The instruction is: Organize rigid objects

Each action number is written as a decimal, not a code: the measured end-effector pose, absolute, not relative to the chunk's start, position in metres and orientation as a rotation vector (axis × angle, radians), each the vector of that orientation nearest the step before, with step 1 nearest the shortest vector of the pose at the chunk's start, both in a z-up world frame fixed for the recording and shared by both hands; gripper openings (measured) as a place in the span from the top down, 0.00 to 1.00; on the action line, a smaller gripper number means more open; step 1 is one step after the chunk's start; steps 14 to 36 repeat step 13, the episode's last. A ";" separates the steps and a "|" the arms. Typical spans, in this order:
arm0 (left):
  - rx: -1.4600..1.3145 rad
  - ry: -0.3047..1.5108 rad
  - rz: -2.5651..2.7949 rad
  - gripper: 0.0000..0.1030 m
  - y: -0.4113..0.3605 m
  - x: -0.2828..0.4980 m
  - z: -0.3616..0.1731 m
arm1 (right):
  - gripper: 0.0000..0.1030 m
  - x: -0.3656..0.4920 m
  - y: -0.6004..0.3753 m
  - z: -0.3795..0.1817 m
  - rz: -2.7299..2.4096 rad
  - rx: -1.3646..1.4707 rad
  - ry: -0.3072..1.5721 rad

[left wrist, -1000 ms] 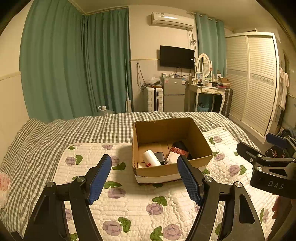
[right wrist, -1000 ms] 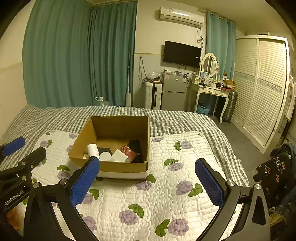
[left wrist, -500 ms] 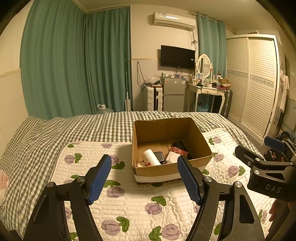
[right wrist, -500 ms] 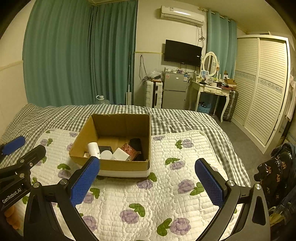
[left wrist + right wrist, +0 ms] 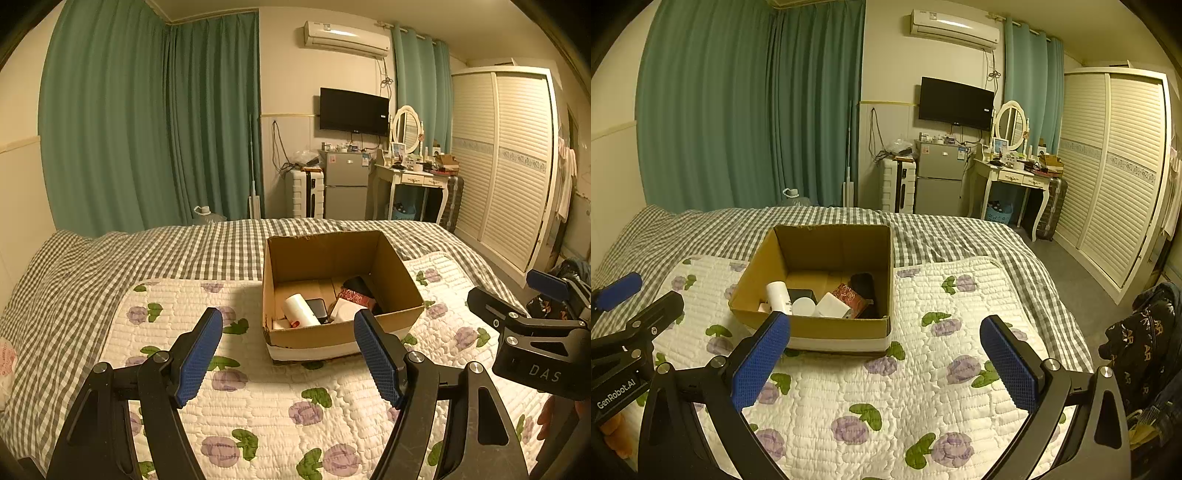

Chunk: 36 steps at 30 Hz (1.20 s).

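An open cardboard box [image 5: 345,334] [image 5: 842,326] stands on a floral quilt on the bed. Inside lie a white cylinder [image 5: 300,309] [image 5: 778,295], a black flat item [image 5: 317,307], a white block [image 5: 833,306], a red patterned packet [image 5: 851,295] and a dark object [image 5: 863,283]. My left gripper [image 5: 290,350] hovers open in front of the box, nothing between its blue pads. My right gripper [image 5: 886,358] is open too, held short of the box's near right corner, empty. Each gripper shows at the edge of the other's view.
The quilt [image 5: 849,398] lies over a grey checked sheet [image 5: 184,251]. Beyond the bed are green curtains, a small fridge [image 5: 345,186], a white dressing table [image 5: 415,177] and a louvred wardrobe [image 5: 509,166]. Dark clothing [image 5: 1141,343] hangs at the right.
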<state>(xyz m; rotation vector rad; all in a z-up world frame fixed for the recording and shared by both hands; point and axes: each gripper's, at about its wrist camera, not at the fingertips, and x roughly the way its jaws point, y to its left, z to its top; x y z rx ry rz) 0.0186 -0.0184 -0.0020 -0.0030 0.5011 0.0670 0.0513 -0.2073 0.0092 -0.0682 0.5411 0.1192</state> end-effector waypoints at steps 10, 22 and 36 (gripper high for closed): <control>-0.003 0.505 0.065 0.26 -0.020 0.016 -0.006 | 0.00 0.051 -0.207 0.007 0.119 -0.069 0.546; 0.003 0.504 0.065 0.26 -0.021 0.016 -0.007 | 0.00 0.052 -0.206 0.006 0.118 -0.070 0.551; 0.003 0.504 0.065 0.26 -0.021 0.016 -0.007 | 0.00 0.052 -0.206 0.006 0.118 -0.070 0.551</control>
